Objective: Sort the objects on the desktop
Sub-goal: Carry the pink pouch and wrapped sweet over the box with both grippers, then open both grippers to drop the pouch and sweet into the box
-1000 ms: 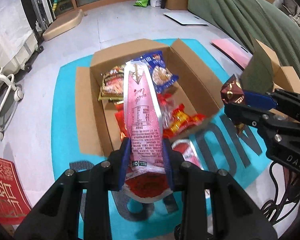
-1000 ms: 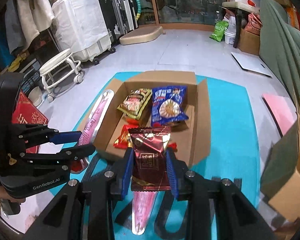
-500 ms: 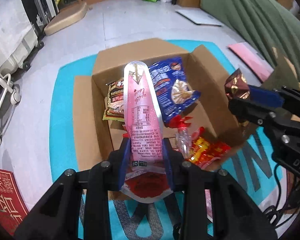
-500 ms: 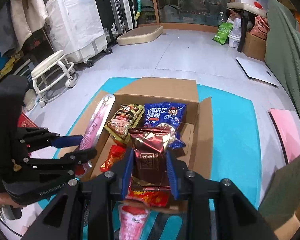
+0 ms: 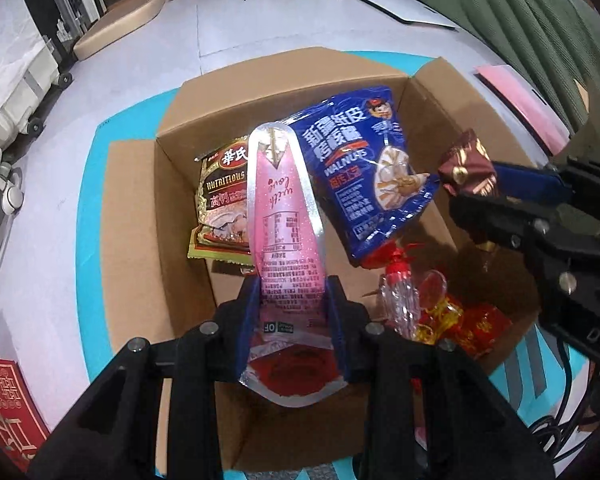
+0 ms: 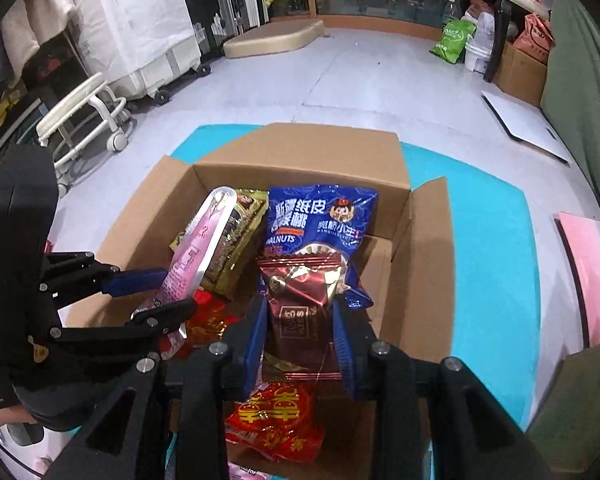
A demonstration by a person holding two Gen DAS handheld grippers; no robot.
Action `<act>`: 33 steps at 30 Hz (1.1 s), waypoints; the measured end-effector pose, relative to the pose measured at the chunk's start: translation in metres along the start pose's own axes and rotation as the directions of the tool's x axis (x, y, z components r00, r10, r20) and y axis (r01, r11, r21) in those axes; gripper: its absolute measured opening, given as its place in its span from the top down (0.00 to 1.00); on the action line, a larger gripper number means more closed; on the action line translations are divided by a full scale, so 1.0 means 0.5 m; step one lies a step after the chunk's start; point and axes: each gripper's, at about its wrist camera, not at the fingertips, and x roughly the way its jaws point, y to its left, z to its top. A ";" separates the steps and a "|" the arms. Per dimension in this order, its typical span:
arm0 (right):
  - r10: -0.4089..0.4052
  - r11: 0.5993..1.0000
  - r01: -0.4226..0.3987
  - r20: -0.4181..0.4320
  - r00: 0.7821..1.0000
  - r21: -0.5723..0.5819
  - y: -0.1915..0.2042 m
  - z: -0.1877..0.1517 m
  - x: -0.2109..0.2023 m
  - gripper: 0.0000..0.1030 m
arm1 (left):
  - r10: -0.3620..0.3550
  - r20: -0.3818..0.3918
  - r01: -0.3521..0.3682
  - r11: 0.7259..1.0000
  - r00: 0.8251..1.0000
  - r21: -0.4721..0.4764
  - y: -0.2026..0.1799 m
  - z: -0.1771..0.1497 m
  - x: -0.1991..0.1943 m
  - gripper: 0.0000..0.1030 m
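Step in hand, as I read it: drop two snack packets into the cardboard box (image 5: pixel 380 70), which sits on a teal mat (image 6: pixel 492 248) on the floor.

Near: the left hand-held gripper (image 5: pixel 292 312) is clamped narrow on the lower part of a long pink pouch (image 5: pixel 282 208); the pouch stands up and reaches far over the box's inside. The right hand-held gripper (image 6: pixel 298 332) pinches a dark red foil packet (image 6: pixel 304 296), its crimped top flaring above the pads. Both are over the near half of the box.

Below: red-and-gold wrapped sweets (image 6: pixel 276 420) lie on the box floor, near side. Bare cardboard floor shows left of centre in the left wrist view.

Far: a brown-gold noodle packet (image 5: pixel 224 208) and a blue walnut bag (image 5: pixel 364 160) lean against the far wall.

Advice:
- Lower each packet inside the walls before releasing.
- Lay the pink pouch flat on the bare left patch; dropped upright, it may tip over the rim.
- Release one at a time and keep the two grippers apart.
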 end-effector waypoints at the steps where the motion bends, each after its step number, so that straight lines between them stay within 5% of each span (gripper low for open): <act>1: -0.001 1.000 0.001 -0.006 1.000 0.000 0.000 -0.001 0.005 0.69 | 0.003 -0.004 -0.003 1.000 1.000 0.000 0.001 0.001 0.006 0.70; 9: -0.034 0.999 0.033 -0.068 0.997 -0.012 0.003 -0.017 0.044 0.65 | 0.054 -0.005 -0.054 0.998 0.999 0.036 -0.006 -0.006 0.040 0.52; 11: -0.072 0.997 0.071 -0.072 0.995 -0.018 0.004 -0.020 0.049 0.55 | 0.030 -0.013 -0.029 0.999 0.999 0.044 -0.009 -0.009 0.045 0.47; 13: -0.082 0.997 0.081 -0.067 0.994 -0.017 0.003 -0.023 0.049 0.33 | 0.019 -0.024 -0.018 0.999 1.000 0.041 -0.011 -0.011 0.048 0.46; 18: -0.079 0.997 0.078 -0.051 0.996 -0.022 0.005 -0.026 0.033 0.31 | -0.007 -0.041 0.008 1.000 0.999 0.019 -0.011 -0.016 0.043 0.13; 33: -0.094 0.996 0.094 0.003 0.996 -0.006 0.003 -0.032 -0.068 0.31 | -0.021 0.029 0.018 0.995 0.999 0.098 -0.035 -0.036 -0.054 0.12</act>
